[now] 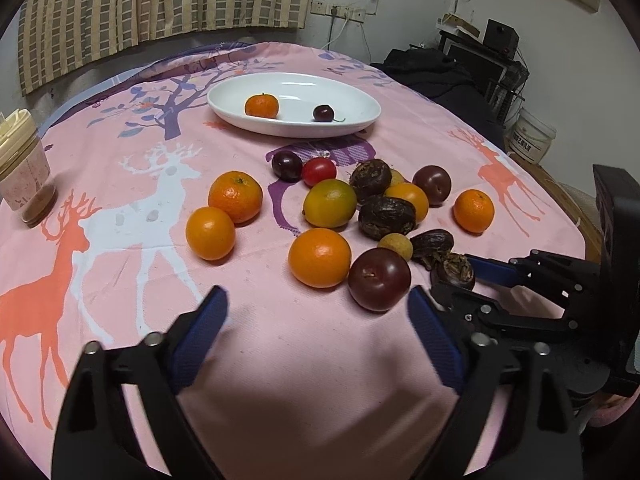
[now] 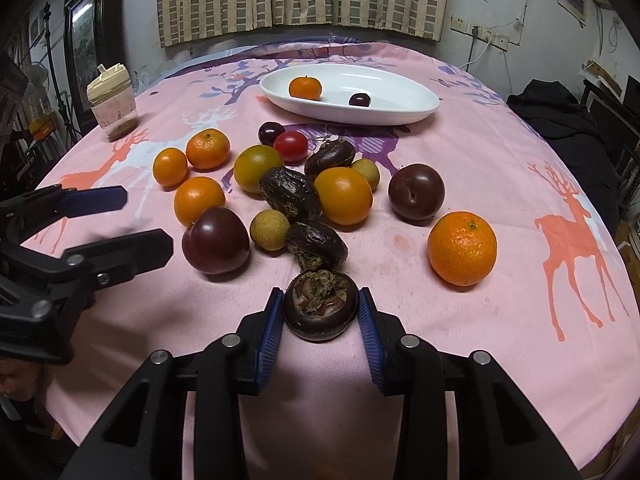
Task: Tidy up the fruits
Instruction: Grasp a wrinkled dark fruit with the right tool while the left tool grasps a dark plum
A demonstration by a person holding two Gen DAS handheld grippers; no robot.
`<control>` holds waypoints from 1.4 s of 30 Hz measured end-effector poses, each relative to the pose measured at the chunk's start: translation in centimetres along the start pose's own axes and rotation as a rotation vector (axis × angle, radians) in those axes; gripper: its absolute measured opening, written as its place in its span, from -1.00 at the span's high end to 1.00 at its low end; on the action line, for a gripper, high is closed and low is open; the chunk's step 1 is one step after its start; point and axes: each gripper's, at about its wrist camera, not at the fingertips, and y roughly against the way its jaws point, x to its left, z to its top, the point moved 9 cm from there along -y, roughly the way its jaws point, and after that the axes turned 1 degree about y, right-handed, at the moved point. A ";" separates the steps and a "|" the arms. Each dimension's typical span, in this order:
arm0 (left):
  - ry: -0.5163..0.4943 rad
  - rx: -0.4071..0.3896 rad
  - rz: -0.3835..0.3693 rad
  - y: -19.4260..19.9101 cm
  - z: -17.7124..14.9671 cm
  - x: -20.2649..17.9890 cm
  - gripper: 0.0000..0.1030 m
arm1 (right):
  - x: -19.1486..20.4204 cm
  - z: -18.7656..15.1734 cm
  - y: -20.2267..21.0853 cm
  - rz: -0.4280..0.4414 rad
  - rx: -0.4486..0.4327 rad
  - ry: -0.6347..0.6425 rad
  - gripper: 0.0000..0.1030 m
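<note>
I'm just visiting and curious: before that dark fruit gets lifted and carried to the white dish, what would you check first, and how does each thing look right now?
1. Right gripper closed on the dark brown fruit, a blue finger against each side: ok.
2. Grip firm enough to lift: cannot tell.
3. Neighbouring brown fruit clear of the held one: not ok, it sits right against it.
4. White dish has room: ok, only a small orange and a dark cherry inside.
5. Left gripper out of the way: ok, open over bare cloth beside the plum.
</note>
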 end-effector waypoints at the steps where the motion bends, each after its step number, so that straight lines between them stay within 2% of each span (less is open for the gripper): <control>1: -0.002 0.010 -0.005 -0.2 -0.1 -0.1 -0.39 | 0.0 0.0 0.0 -0.001 0.001 0.002 0.27; 3: 0.000 0.019 -0.012 -0.3 -0.2 -0.1 -0.23 | 0.0 0.0 0.1 -0.003 0.002 0.003 0.28; 7: -0.008 0.023 -0.024 -0.3 -0.3 -0.4 -0.11 | 0.0 0.0 0.1 -0.002 0.003 0.004 0.28; 19: -0.041 0.036 -0.057 -0.9 -0.1 -2.1 -0.02 | -0.4 0.5 1.1 -0.008 -0.020 0.016 0.28; 22: -0.055 0.039 -0.078 -0.8 -0.1 -3.0 0.12 | -0.6 0.7 1.1 -0.014 -0.022 0.022 0.28; 27: -0.104 0.038 -0.069 -1.0 0.0 -4.5 0.12 | -0.8 0.7 1.0 -0.006 -0.018 0.028 0.28; 28: -0.108 0.047 -0.057 -1.5 0.1 -4.5 0.24 | -0.7 0.7 1.0 -0.007 -0.016 0.035 0.28; 30: -0.092 0.085 -0.066 -2.5 0.1 -4.4 0.26 | -0.8 0.8 1.0 -0.023 -0.015 0.055 0.28; 33: -0.069 0.121 -0.104 -3.2 0.0 -4.3 0.27 | -1.2 1.6 1.4 -0.029 -0.018 0.082 0.28; 37: -0.098 0.113 -0.085 -3.1 -0.1 -4.7 0.29 | -1.4 3.8 2.2 -0.032 -0.052 0.120 0.28; 39: -0.087 0.112 -0.107 -2.8 0.0 -4.7 0.29 | -1.4 5.2 2.5 -0.022 -0.070 0.128 0.28; 42: -0.064 0.060 -0.139 -1.0 1.5 -4.3 0.29 | -1.6 7.5 2.9 -0.019 -0.101 0.138 0.27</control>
